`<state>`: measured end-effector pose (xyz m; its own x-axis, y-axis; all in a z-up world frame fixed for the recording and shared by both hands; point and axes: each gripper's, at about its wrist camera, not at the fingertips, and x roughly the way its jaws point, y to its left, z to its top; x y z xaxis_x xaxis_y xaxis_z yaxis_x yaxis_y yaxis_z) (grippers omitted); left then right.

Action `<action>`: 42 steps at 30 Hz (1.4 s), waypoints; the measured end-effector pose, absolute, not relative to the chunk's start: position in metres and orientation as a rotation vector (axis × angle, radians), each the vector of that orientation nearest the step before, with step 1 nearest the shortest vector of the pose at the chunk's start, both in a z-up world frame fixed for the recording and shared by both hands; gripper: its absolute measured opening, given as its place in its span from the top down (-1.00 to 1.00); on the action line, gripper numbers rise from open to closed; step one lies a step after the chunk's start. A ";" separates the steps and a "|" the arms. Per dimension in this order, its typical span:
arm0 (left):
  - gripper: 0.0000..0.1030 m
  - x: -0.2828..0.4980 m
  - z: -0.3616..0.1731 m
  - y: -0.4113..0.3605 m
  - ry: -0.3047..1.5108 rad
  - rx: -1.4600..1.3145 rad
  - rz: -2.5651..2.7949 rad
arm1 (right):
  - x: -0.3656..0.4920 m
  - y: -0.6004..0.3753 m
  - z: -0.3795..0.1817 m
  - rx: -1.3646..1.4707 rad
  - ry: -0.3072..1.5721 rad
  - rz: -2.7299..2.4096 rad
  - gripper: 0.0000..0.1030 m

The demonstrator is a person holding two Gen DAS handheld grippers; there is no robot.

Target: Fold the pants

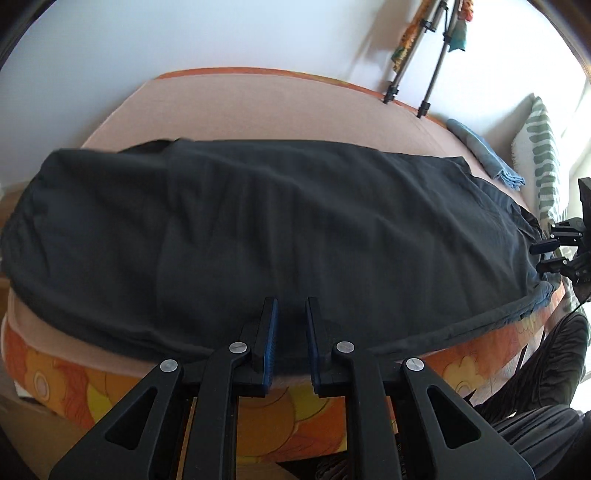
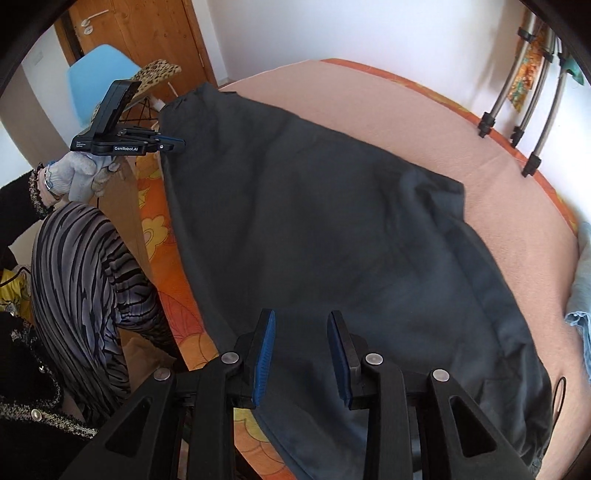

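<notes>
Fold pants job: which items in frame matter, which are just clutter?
In play:
- dark pants, spread flat
- pink bed cover under them
- left gripper, nothing between its fingers
- right gripper, nothing between its fingers

Clutter:
- blue cloth on the bed
- tripod by the wall
- striped pillow
- blue chair
- wooden door

The pants [image 1: 277,229] cover most of the near half of the bed [image 1: 258,110]. Beyond them the pink sheet lies bare up to the wall. Tripod legs [image 1: 413,74] stand at the far right edge (beside a blue cloth [image 1: 484,155]), blocking that corner.
</notes>
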<state>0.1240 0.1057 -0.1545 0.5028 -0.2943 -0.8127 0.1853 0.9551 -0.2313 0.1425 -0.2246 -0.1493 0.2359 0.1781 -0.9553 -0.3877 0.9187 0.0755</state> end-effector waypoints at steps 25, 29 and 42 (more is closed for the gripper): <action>0.11 0.126 -0.141 0.303 0.778 -0.420 0.102 | 0.323 -0.084 -0.133 -0.176 1.046 0.493 -0.06; 0.11 0.137 -0.150 0.314 0.773 -0.470 0.090 | 0.372 -0.056 -0.149 -0.135 1.076 0.527 -0.06; 0.93 0.137 -0.171 0.311 0.763 -0.420 0.143 | 0.452 0.036 -0.237 -0.299 1.247 0.613 0.18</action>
